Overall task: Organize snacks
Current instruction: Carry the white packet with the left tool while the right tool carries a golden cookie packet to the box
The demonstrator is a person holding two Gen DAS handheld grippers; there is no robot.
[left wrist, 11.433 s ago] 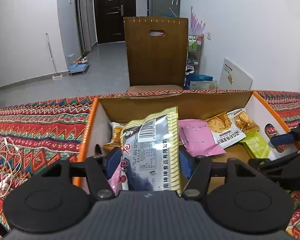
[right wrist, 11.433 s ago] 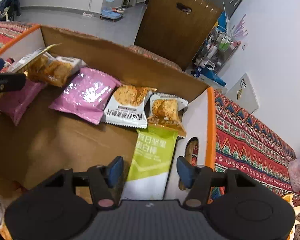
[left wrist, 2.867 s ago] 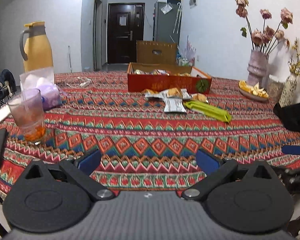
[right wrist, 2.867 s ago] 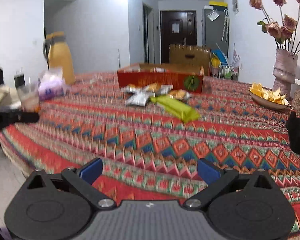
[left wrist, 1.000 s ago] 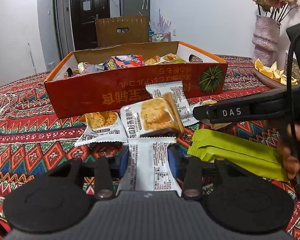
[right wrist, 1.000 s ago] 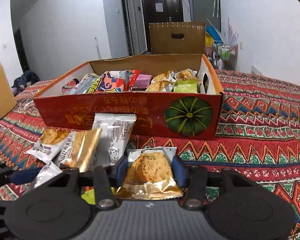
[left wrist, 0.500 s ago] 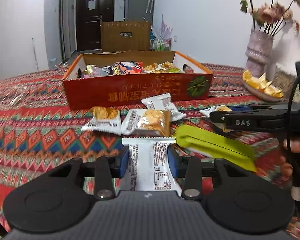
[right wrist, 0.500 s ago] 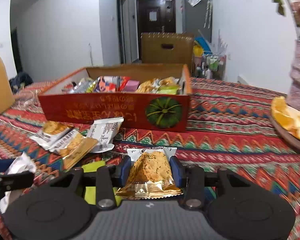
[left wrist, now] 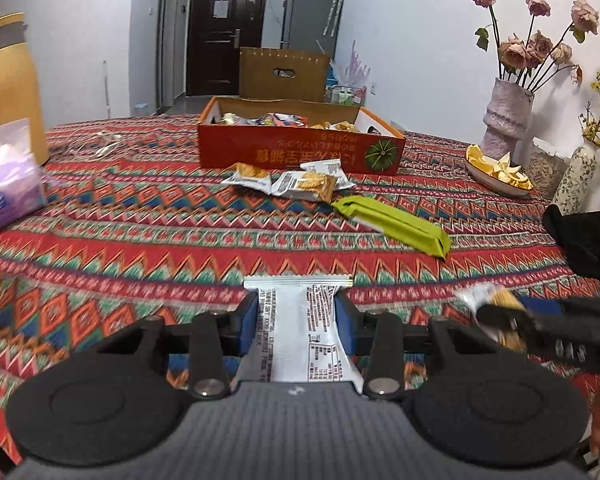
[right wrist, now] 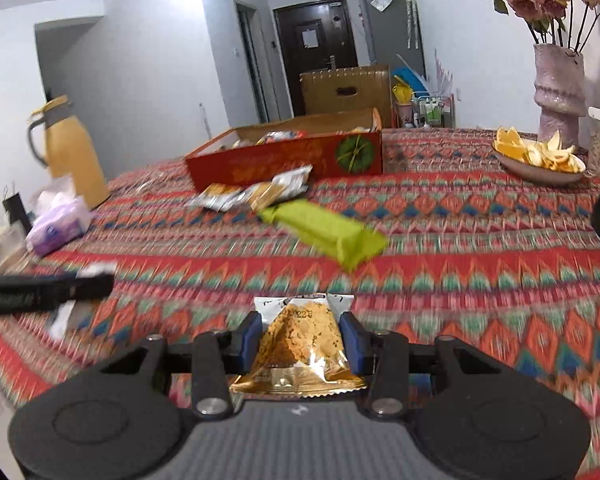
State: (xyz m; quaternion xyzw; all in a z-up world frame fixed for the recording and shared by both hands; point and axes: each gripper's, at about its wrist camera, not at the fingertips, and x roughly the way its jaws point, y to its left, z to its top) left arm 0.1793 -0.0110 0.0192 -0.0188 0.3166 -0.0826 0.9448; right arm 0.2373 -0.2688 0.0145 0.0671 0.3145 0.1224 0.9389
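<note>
Biggest risk imo: both packets are slick film pinched only at the sides, so a quick swing could let one slide out onto the cloth. Left gripper is nearly closed on a flat white packet with crimped ends. Right gripper is squeezed tight on a puffy gold cracker packet, which bulges and crinkles. The box, cardboard, sits well away, far across the table.

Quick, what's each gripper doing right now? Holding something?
Left gripper: closed on a white snack packet.
Right gripper: closed on a gold cracker packet.
</note>
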